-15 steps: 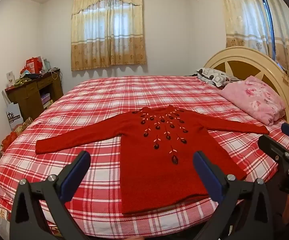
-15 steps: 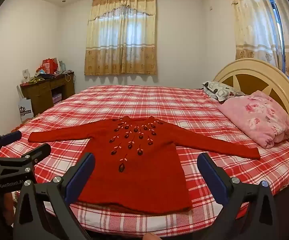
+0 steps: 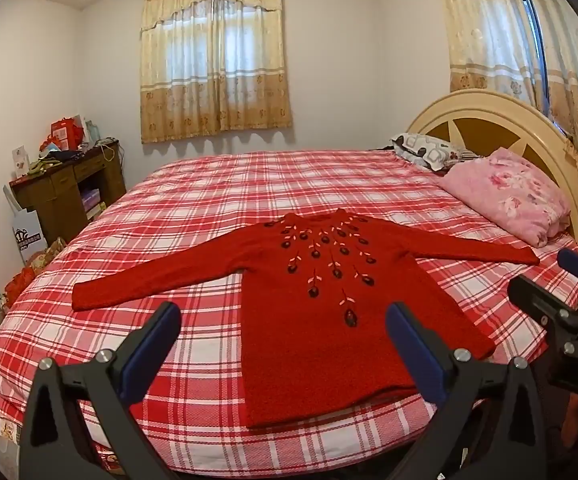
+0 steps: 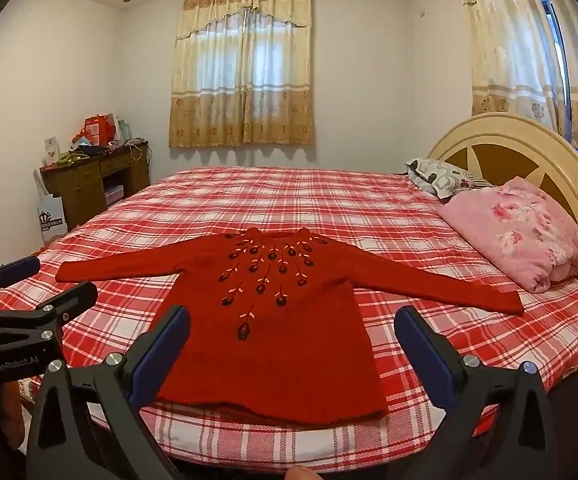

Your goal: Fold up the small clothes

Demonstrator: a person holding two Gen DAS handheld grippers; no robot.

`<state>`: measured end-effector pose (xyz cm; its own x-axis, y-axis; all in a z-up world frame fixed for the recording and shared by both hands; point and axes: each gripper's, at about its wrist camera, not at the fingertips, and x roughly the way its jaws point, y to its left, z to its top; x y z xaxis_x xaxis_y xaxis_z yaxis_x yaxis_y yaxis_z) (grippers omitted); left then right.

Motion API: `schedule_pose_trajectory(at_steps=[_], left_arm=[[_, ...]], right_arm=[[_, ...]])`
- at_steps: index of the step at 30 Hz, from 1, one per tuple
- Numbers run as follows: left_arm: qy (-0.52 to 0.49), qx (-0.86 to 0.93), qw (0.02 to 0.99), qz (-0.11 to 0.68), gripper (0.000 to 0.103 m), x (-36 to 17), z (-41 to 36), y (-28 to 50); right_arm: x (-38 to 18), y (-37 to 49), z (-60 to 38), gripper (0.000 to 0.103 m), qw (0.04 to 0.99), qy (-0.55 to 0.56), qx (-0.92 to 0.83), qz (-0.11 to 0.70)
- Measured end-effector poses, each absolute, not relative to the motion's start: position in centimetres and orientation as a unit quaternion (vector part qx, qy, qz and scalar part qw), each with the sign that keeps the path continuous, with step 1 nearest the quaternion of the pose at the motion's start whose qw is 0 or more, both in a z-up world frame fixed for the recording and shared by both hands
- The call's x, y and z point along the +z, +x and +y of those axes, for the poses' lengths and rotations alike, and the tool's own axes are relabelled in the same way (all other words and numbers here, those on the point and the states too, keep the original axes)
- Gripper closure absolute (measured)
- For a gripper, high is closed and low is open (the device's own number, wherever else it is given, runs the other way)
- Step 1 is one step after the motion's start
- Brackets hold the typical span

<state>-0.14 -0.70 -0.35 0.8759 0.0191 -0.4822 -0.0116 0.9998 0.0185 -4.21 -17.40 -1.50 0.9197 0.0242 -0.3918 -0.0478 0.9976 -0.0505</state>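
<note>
A red knitted sweater [image 3: 321,340] [image 4: 273,352] with dark flower embroidery on the chest lies flat, front up, on the red-and-white checked bed [image 3: 249,192] [image 4: 289,200]. Both sleeves are spread out to the sides and the hem is at the near edge. My left gripper [image 3: 283,320] hovers open in front of the hem, above its left part, holding nothing. My right gripper [image 4: 291,324] is open too, short of the hem's middle, with nothing between its blue pads. Each gripper shows at the edge of the other's view.
A pink floral quilt [image 4: 517,232] and a patterned pillow [image 4: 441,176] lie by the cream headboard [image 4: 529,148] on the right. A dark wooden desk [image 4: 89,184] with clutter stands far left, with a white bag [image 4: 51,218] beside it. Curtained windows are behind.
</note>
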Motion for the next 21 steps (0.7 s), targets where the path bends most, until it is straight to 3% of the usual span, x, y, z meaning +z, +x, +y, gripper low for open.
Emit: schedule_pose_trajectory(at_steps=[21], left_arm=[[-0.002, 0.004, 0.967, 0.254, 0.0, -0.33, 0.06, 0.01]], right_arm=[[-1.73, -4.13, -17.78, 0.001, 0.979, -0.025, 0.02, 0.202]])
